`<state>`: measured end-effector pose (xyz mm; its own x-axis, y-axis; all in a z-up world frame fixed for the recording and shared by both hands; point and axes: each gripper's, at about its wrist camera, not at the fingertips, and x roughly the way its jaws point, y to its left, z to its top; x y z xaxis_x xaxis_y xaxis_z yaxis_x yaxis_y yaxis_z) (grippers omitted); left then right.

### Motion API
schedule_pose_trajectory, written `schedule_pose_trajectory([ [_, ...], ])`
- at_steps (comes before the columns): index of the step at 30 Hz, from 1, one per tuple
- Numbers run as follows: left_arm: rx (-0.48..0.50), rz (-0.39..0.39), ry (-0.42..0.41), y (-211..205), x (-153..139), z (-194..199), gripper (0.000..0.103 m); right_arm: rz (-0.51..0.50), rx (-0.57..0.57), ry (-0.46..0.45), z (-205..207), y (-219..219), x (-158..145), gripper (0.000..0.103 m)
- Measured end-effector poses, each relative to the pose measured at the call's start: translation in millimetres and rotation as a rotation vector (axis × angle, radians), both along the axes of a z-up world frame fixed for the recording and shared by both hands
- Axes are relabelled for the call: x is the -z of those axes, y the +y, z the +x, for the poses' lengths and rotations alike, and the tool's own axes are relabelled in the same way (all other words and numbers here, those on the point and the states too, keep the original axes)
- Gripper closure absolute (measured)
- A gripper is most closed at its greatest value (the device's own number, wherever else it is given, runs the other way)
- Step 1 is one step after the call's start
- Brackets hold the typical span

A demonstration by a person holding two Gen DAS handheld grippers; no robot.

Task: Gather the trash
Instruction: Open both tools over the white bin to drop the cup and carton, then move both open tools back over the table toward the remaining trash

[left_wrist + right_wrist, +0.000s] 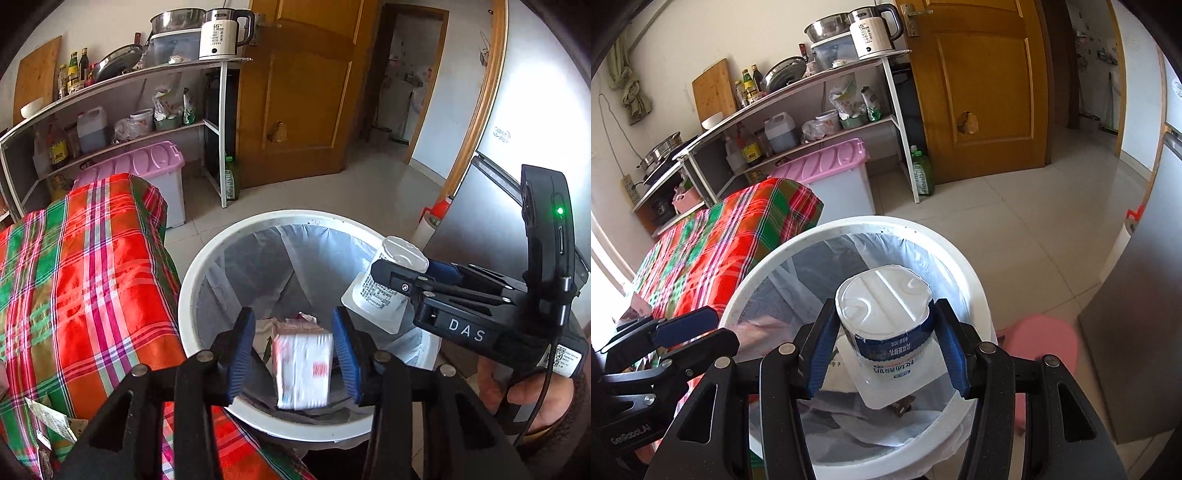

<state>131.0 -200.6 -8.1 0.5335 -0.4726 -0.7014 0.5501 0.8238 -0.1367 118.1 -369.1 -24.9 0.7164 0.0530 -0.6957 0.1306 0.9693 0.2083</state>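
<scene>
Kitchen clutter fills the back wall: a rack [122, 110] of bottles, pans and a kettle [221, 35] at eleven o'clock, a wooden door [299, 99] at twelve, pale floor tiles running to a doorway at one.

At nine o'clock in the left wrist view lies the bench [74, 280] under a red and green plaid cloth, with a torn wrapper [48, 421] left at its near edge, likely more trash to fetch. Just beside it, at six o'clock, stands the white bin [207, 266] with its clear liner, set close enough that trash goes straight from bench to bin.

The left tool [295, 350] hangs over the bin mouth with its jaws apart. The carton [303, 369] between them is blurred and clear of both pads, so I judge it released and dropping onto the trash below.

At three o'clock the right tool [882, 347] is clamped on a yogurt cup [882, 314], held base-up and tilted over the same opening, presumably next to be let go. A grey fridge [1145, 258] stands at the far right, with a pink stool [1041, 343] beside the bin.
</scene>
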Motion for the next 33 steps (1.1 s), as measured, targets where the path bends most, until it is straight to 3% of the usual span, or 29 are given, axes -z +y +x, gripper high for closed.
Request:
schedule_pose_trajectory([
  [5, -0.014, -0.012, 0.001, 9, -3, 0, 0.048, 0.014, 0.008, 0.004, -1, -1, 1, 0.043],
  [16, -0.081, -0.055, -0.049, 55, -21, -18, 0.045, 0.027, -0.01, -0.036, -14, 17, -11, 0.042],
  [33, -0.348, -0.061, -0.116, 190, -26, -52, 0.042, 0.035, -0.201, -0.1, -21, 109, -29, 0.042],
])
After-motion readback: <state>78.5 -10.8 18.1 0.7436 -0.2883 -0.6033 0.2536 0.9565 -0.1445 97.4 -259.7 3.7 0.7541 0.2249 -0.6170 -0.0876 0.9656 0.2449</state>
